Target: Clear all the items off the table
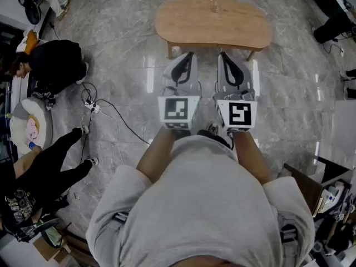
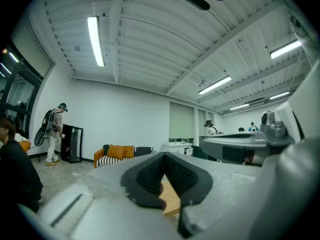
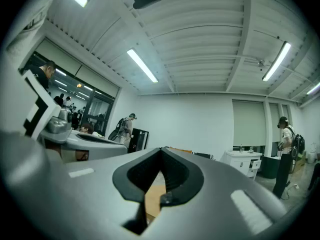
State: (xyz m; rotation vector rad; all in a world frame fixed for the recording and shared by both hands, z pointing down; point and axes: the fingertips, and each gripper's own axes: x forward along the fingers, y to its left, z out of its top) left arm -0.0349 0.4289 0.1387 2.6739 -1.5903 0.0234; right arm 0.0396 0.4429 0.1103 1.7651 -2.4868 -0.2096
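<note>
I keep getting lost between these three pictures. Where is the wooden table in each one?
Head view: wooden table top centre, just beyond the left gripper and right gripper.
Left gripper view: a tan sliver low centre, framed by that gripper's dark pads.
Right gripper view: the same, low centre between its pads.
Shared landmark: the two grippers side by side; each gripper view shows its neighbour at one edge.

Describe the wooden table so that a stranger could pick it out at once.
On the grey marble floor, look just beyond the left gripper and right gripper. The wooden table stands there; nothing else nearby has its long, round-ended top of bare light wood.
</note>
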